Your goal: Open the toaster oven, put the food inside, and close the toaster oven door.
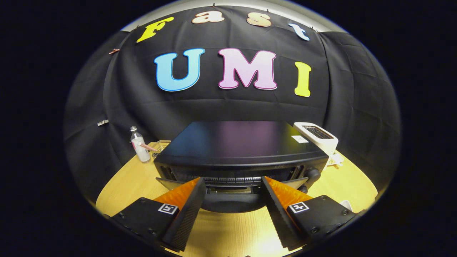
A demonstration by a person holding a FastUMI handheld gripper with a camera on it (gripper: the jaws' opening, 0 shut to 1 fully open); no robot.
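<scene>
Gripper view is showing the tool (234, 185) spread wide and holding nothing, its fingers (189, 200) flanking the toaster oven door (228, 200), which is hanging partly open at lower centre. The toaster oven (239, 146) is sitting mid-frame on the surface (117, 185). To move the door well, I would be pressing evenly at its middle, avoiding the knobs (314, 175).

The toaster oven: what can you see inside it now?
The toaster oven has its door open. Past the open claw, only a wire rack shows at the opening. The roof hides the deeper part, so I cannot tell if food is there.
</scene>
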